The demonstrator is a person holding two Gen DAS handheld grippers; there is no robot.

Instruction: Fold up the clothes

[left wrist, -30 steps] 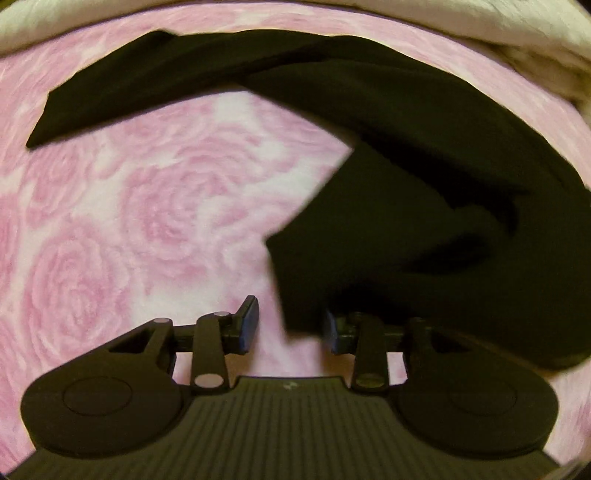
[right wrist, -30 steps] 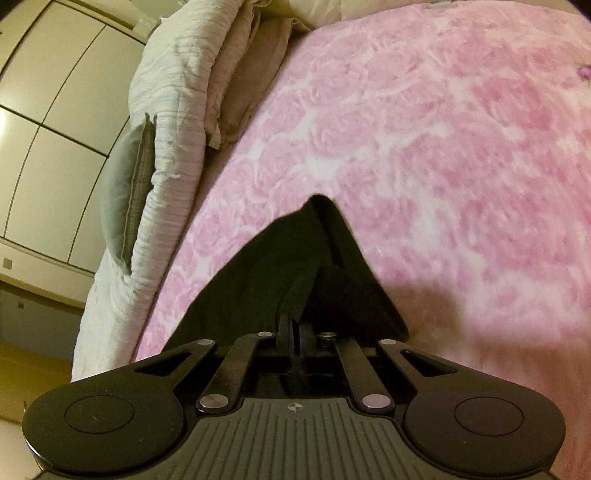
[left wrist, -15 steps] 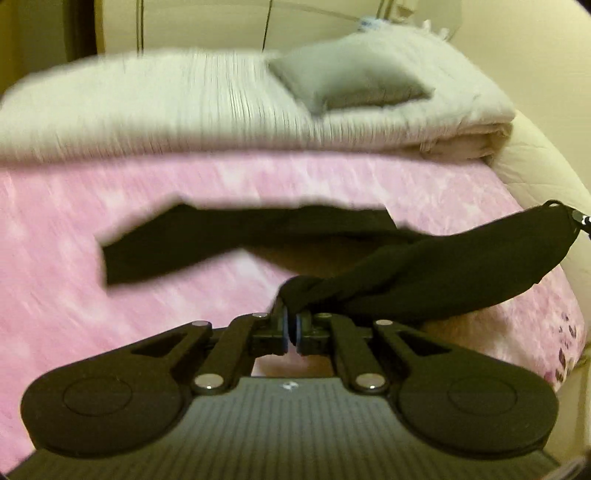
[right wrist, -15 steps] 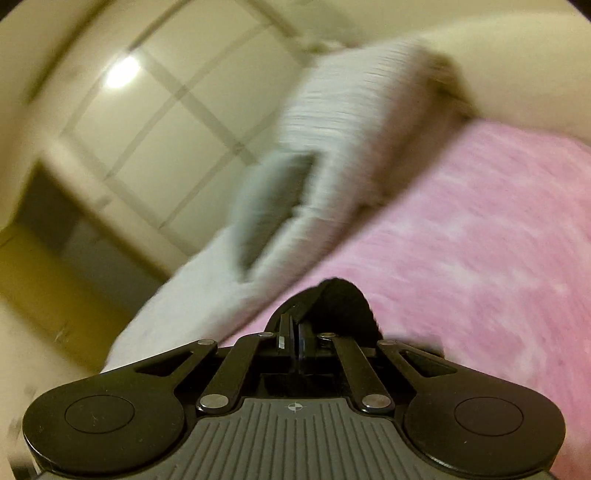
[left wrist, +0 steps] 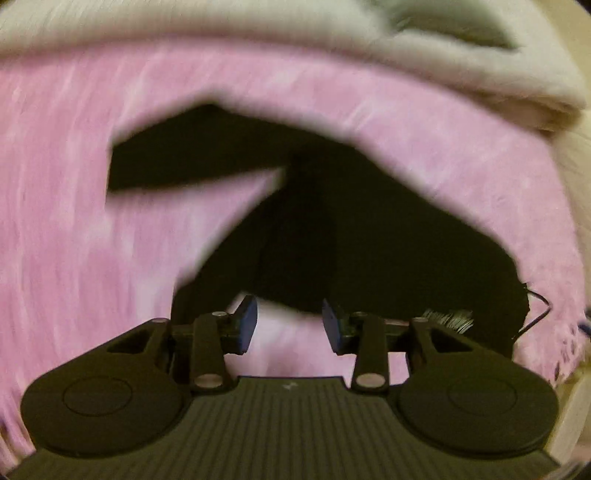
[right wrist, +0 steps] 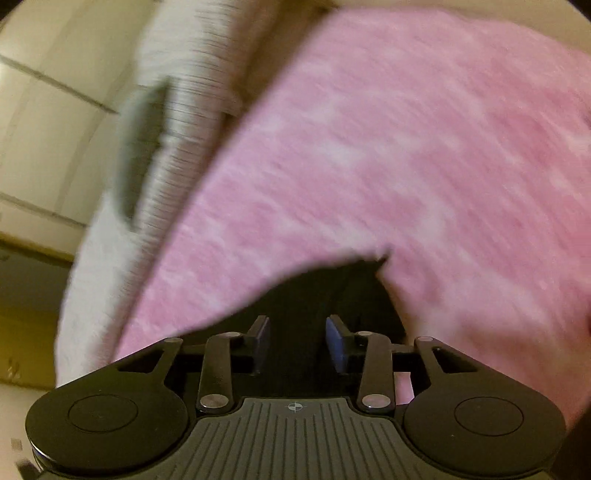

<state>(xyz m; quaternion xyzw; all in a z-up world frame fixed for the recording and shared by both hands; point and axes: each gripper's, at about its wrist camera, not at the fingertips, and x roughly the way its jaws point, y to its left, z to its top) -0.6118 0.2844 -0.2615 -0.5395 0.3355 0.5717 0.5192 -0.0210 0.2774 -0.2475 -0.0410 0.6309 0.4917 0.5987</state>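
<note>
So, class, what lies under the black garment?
The pink blanket shows all around the black garment, so it lies on that. The part directly beneath is covered.

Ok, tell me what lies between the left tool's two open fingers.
In the left wrist view, the left tool stands open. Between its fingers shows only bare pink bedspread; the black garment lies just beyond the tips, though blur hides the exact edge.

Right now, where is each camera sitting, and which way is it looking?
Left wrist: on the left gripper, looking along its open fingers at the black garment on the pink bedspread.
Right wrist: on the right gripper, also open, facing the garment's edge, the bedspread and a white quilt.
Shared: garment, bedspread, quilt.
</note>
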